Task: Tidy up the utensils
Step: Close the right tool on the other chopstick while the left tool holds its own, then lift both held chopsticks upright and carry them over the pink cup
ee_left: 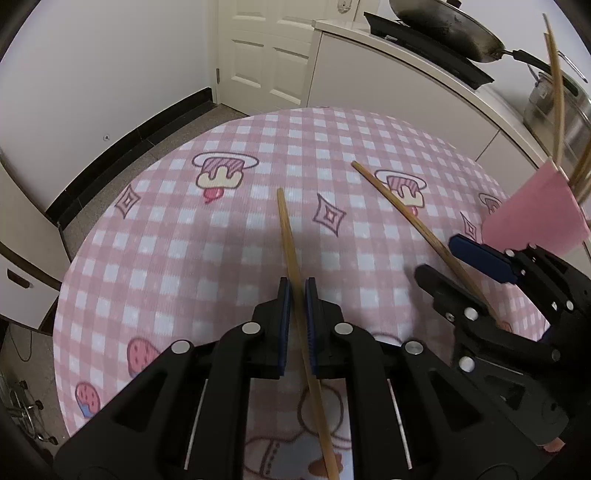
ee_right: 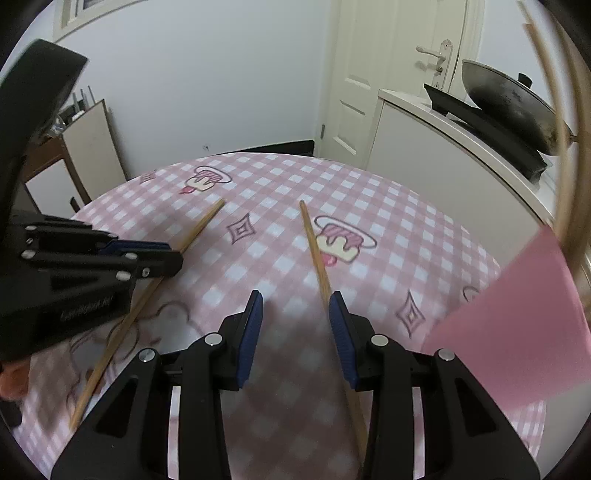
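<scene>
My left gripper [ee_left: 297, 282] is shut on a wooden chopstick [ee_left: 286, 221], which runs between its blue pads and points away over the pink checked tablecloth [ee_left: 184, 240]. From the right wrist view, the left gripper [ee_right: 173, 260] shows at the left, with that chopstick [ee_right: 207, 221] clamped in it. My right gripper [ee_right: 295, 295] is open. A second chopstick [ee_right: 312, 243] lies between its fingers, close along the right pad [ee_right: 341, 332]. The right gripper [ee_left: 436, 256] also shows in the left wrist view astride this chopstick [ee_left: 391, 195]. A pink holder [ee_right: 517, 332] with several chopsticks [ee_left: 557, 92] stands at the right.
A white counter [ee_left: 406, 55] runs behind the table, with a dark wok [ee_left: 443, 29] on a stove and a steel pot [ee_left: 554, 96]. A white door [ee_left: 266, 55] is at the back. The round table's edge [ee_left: 74, 258] drops to the floor at left, near a low cabinet [ee_left: 22, 221].
</scene>
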### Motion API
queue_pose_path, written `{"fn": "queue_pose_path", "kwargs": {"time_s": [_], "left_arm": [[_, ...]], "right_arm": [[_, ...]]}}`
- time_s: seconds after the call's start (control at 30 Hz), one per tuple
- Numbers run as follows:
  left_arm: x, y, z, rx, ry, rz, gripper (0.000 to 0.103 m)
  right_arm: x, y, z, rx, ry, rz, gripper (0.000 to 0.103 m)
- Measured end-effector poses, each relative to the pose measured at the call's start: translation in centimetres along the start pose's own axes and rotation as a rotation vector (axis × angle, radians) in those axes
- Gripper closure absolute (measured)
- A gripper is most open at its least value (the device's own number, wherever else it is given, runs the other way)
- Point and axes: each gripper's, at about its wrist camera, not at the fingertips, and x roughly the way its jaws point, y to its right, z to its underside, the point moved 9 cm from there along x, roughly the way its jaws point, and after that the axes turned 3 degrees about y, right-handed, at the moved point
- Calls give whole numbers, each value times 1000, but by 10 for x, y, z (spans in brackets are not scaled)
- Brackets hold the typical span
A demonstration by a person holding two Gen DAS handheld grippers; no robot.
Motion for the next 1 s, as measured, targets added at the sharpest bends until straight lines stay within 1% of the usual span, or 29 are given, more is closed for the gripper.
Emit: {"fn": "queue_pose_path", "kwargs": {"time_s": [0.07, 0.13, 0.23, 0.37, 0.47, 0.5, 0.53, 0.57, 0.6, 0.63, 0.7, 0.73, 0.8, 1.0], "left_arm": [[2, 0, -3, 9, -3, -4, 94], [3, 0, -6, 14, -7, -2, 94], [6, -1, -12, 9, -11, -1, 92], [12, -2, -18, 16, -11, -12, 92], [13, -2, -21, 15, -7, -16, 92], [13, -2, -21, 16, -5, -16, 93], [13, -2, -21, 19, -3, -18, 93], [13, -2, -21, 21, 0, -19, 93], [12, -2, -20, 23, 1, -21, 93], [11, -2, -19, 27, 5, -22, 94], [7, -2, -17, 19, 10, -11, 96], [3, -2, -15, 15, 14, 3, 96], [-6, -2, -14, 16, 32, 8, 96], [-50, 3, -15, 19, 117, 45, 97]], "right_arm": [[7, 4, -5, -3, -18, 21, 68], [13, 6, -7, -2, -36, 23, 68], [22, 9, -10, 7, -65, 8, 68], [30, 8, -14, 39, -92, -40, 69], [31, 4, -16, 41, -100, -53, 78], [31, 2, -16, 41, -103, -58, 83], [31, 0, -16, 42, -104, -61, 86], [31, -2, -16, 39, -106, -64, 93], [30, -3, -16, 38, -107, -64, 95], [29, -5, -16, 39, -108, -67, 95], [26, -9, -14, 55, -107, -93, 98], [23, -11, -13, 65, -107, -110, 98], [16, -16, -13, 74, -96, -131, 98], [-24, -23, -21, 78, -12, -150, 98]]}}
